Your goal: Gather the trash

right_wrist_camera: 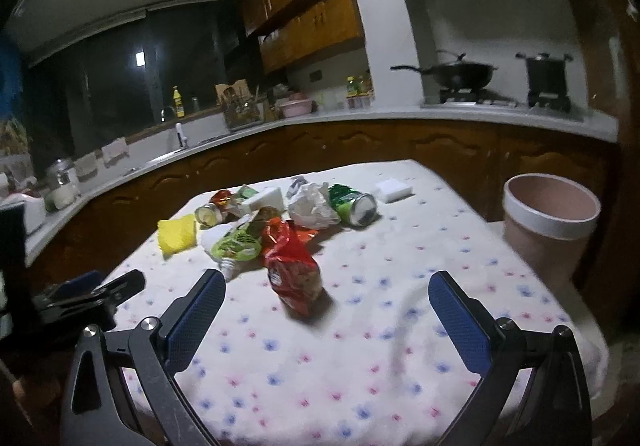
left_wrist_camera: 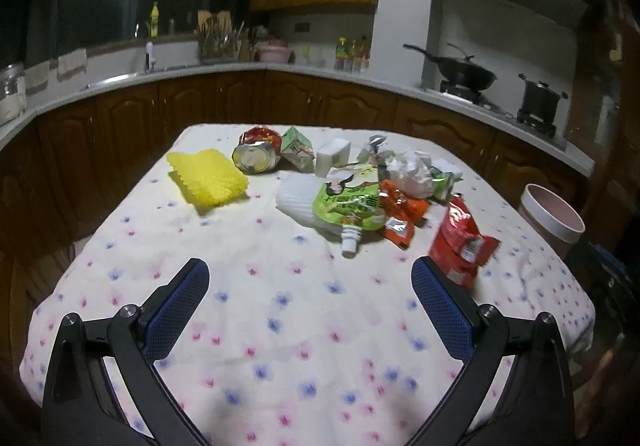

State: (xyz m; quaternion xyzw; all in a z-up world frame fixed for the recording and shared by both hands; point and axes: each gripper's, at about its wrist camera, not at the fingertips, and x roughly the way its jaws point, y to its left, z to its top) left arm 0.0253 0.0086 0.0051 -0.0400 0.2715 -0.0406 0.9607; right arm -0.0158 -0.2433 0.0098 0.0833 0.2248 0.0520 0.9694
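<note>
No brand or lettering is legible on any wrapper. The trash sits in a loose heap on the far half of the floral tablecloth (left_wrist_camera: 280,310): a red snack bag (right_wrist_camera: 294,272) nearest, a green spouted pouch (left_wrist_camera: 352,206), a crushed red can (left_wrist_camera: 256,154), a green can (right_wrist_camera: 354,204), crumpled white paper (right_wrist_camera: 312,204) and yellow foam netting (left_wrist_camera: 206,176). A pink bin (right_wrist_camera: 548,222) stands beside the table's right edge. The left gripper (left_wrist_camera: 310,278) and right gripper (right_wrist_camera: 326,296) hover spread wide, holding nothing.
</note>
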